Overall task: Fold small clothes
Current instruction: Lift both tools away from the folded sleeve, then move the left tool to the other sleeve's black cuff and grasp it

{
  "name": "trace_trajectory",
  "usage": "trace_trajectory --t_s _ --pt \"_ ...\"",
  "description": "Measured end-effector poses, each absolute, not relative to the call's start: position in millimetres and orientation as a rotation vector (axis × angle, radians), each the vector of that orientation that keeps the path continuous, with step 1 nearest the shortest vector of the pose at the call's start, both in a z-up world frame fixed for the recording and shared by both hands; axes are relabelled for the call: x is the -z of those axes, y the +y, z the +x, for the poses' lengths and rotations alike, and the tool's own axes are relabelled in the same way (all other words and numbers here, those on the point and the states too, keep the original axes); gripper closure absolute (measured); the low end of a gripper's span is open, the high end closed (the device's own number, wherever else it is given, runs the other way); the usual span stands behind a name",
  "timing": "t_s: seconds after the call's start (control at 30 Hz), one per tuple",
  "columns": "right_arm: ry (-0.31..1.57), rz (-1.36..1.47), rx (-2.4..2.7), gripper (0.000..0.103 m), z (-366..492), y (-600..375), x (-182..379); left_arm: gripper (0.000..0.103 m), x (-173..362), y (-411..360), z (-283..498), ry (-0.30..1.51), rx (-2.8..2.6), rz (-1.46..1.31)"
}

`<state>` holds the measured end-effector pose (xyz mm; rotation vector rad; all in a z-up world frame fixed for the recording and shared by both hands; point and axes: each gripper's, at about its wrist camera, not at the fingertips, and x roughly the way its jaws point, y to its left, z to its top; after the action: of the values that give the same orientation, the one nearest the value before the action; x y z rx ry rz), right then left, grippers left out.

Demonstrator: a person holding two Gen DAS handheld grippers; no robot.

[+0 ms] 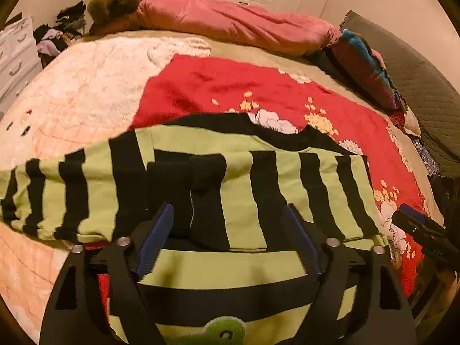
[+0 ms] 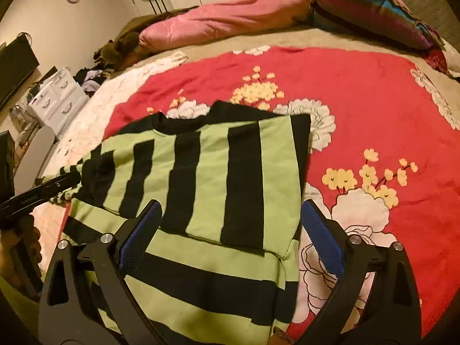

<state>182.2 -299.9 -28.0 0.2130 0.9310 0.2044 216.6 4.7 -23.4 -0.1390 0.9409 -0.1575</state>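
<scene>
The striped sweater [image 2: 218, 178] lies half-folded on the red floral blanket [image 2: 373, 100], directly ahead of both wide-open, empty claws: left claw [image 1: 227, 235], right claw [image 2: 230, 235] nearer its right folded edge.

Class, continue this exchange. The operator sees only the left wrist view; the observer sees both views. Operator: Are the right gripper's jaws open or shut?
Observer: Open. The right gripper holds nothing; its jaws straddle the striped top near its right edge.
Operator: Is that edge tidy?
Observer: Mostly. There is a small pucker below the folded panel's lower right corner.
Operator: How does my left gripper look from there?
Observer: The left gripper points at the striped sleeve on the top's left side. I cannot tell whether they touch.
</scene>
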Motion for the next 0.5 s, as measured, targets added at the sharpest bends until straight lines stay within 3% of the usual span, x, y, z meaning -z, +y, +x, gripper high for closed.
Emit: trace_trajectory --t_s 0.2,0.5 --pt "0.906 0.210 -0.207 0.009 174 -295 13 0.005 2 10 198 0.912 0.156 -0.118" --pt "0.887 0.171 -0.251 0.009 164 -269 -5 0.005 -12 35 175 0.896 0.127 -0.149"
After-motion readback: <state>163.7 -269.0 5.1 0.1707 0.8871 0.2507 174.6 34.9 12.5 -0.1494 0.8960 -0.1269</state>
